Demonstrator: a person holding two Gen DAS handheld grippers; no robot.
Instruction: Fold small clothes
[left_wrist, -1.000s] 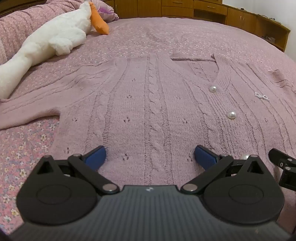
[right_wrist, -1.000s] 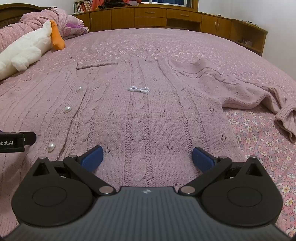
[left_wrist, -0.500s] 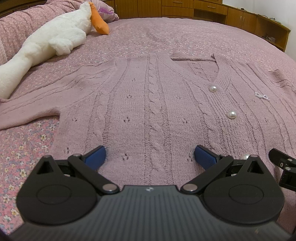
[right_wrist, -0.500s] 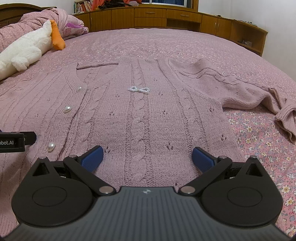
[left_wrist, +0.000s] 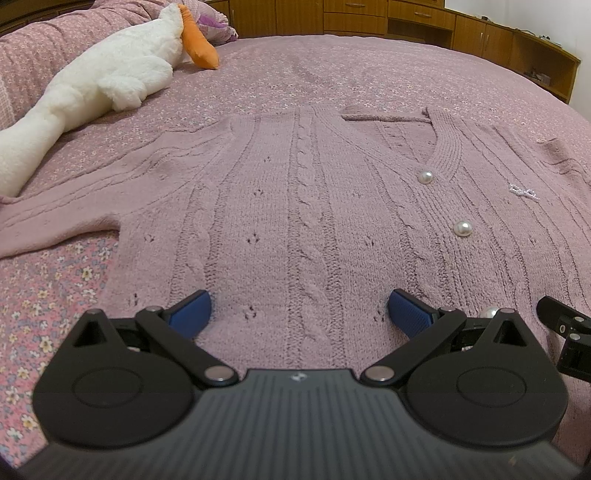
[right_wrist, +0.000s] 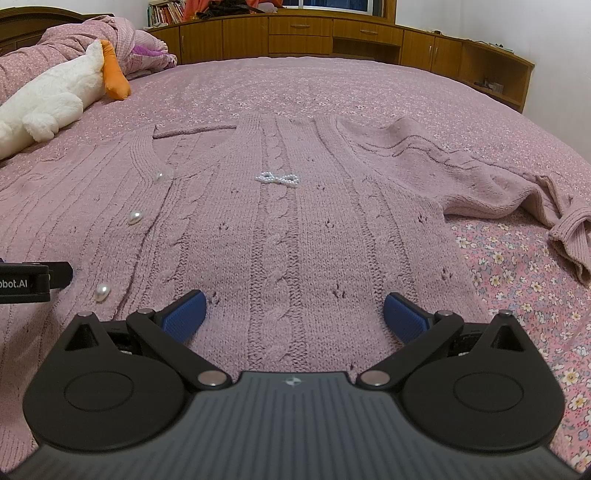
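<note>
Mauve cable-knit cardigan (left_wrist: 295, 206) flat on bed, left gripper (left_wrist: 299, 314) jaws apart over its hem, right gripper (right_wrist: 291, 314) likewise apart beside pearl buttons (right_wrist: 135, 218), plush goose (left_wrist: 110, 77) beyond cardigan's sleeve

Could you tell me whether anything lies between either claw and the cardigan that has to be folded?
Nothing visible does: the left claw and right claw are open right over the cardigan; the plush goose lies off to the left.
</note>
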